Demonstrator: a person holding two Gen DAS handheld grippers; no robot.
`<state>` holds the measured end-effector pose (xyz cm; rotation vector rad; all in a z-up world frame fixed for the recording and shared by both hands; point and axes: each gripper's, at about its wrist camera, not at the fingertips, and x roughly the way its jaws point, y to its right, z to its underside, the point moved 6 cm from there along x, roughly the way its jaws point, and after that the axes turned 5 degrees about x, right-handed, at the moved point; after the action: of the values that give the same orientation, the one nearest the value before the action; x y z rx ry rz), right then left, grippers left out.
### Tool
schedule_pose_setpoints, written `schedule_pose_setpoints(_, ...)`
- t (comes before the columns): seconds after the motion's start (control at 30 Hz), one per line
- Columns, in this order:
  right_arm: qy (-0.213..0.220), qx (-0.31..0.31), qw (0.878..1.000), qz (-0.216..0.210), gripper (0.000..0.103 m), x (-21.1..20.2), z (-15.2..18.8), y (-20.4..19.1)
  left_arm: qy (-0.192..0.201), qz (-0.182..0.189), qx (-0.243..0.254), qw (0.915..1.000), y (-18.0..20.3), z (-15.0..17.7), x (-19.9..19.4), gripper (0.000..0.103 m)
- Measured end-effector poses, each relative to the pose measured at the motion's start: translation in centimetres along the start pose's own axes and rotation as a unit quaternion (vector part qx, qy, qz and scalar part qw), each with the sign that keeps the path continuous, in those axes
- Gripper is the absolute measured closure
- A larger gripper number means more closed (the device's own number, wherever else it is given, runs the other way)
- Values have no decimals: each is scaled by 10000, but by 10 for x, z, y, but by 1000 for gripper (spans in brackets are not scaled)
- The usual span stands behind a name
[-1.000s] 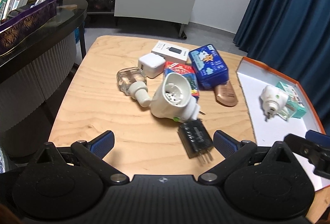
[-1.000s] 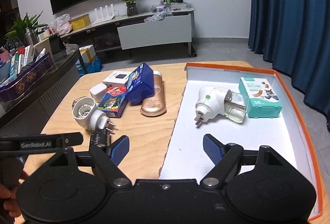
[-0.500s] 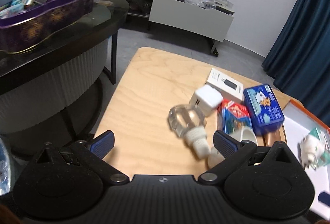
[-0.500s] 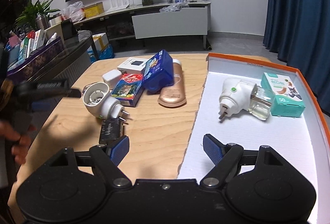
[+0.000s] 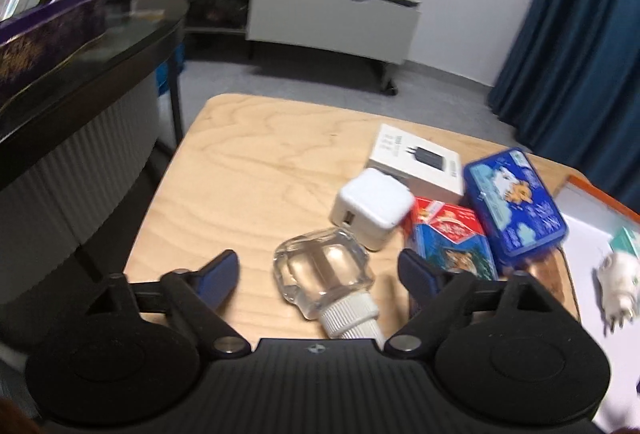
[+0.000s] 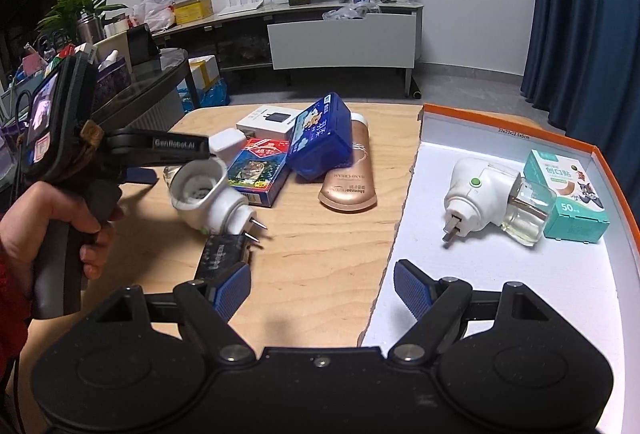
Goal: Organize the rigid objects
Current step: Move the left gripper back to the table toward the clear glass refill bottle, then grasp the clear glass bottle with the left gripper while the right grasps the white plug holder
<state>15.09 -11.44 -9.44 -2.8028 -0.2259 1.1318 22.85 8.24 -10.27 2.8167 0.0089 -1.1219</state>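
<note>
A clear glass bottle [image 5: 324, 270] with a white ribbed neck lies on the wooden table [image 5: 248, 170]. My left gripper [image 5: 318, 276] straddles it; the jaws are closing, and a gap still shows between each pad and the glass. In the right wrist view a hand [image 6: 60, 218] holds that gripper beside a white plug-in heater [image 6: 208, 194] and a black adapter [image 6: 222, 254]. My right gripper [image 6: 322, 288] stands open and empty over the seam between the table and the orange-rimmed tray [image 6: 500, 294].
Behind the bottle lie a white cube charger [image 5: 372, 210], a white box [image 5: 416, 164], a red box [image 5: 448, 238], a blue tin [image 5: 516, 202] and a hand cream tube [image 6: 350, 174]. The tray holds a second heater [image 6: 480, 194] and a teal box [image 6: 568, 194]. A dark counter stands left.
My left gripper swung left off the black adapter and came in around the clear bottle, and its jaws have narrowed. The right gripper has barely shifted.
</note>
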Motion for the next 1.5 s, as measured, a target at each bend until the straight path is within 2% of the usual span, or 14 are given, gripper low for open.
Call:
schedule_pose_setpoints(0.27,35,111,9999,40,10,2,-2,9,147,55,222,9996,-18,2,-1,19)
schedule_pose_setpoints(0.37,42,98,9999,51,10,2,-3,9,192,116,336,9992,-21,-1,1,15)
schedule_pose_setpoints(0.43,80,55,9999,77,10,0,-4,9,209,5,297,9993,-27,-2,4,12)
schedule_pose_setpoints(0.53,94,67,9999,88,10,0,-5,10,233,-128,282,9992,-33,-4,4,14)
schedule_pose_setpoints(0.6,115,71,9999,80,10,-1,-5,9,276,127,195,9993,-33,-3,2,14)
schedule_pose_setpoints(0.83,119,-16,9999,15,10,-2,-6,2,355,497,486,9970,-22,-1,4,10)
schedule_pose_setpoints(1.03,194,54,9998,84,10,-6,-9,10,405,191,376,9983,-46,-2,4,11)
schedule_pose_setpoints(1.13,199,122,9997,76,10,-5,-9,11,358,218,412,9983,-48,-3,3,11)
schedule_pose_setpoints(1.2,191,78,9998,56,10,-5,-8,7,334,310,664,9968,-37,-2,4,11)
schedule_pose_setpoints(1.27,195,2,9998,38,10,-5,-8,3,336,225,923,9949,-26,1,7,11)
schedule_pose_setpoints(1.3,201,-31,9998,28,10,-5,-9,1,354,152,958,9947,-24,1,9,14)
schedule_pose_setpoints(1.37,225,-66,9997,4,10,-6,-10,-1,455,28,836,9955,-24,-1,10,32)
schedule_pose_setpoints(1.4,230,-67,9997,-2,10,-5,-10,-2,476,34,766,9959,-25,-2,9,49)
schedule_pose_setpoints(1.5,217,-39,9997,-67,10,-2,-11,-6,464,185,623,9968,-26,-2,6,49)
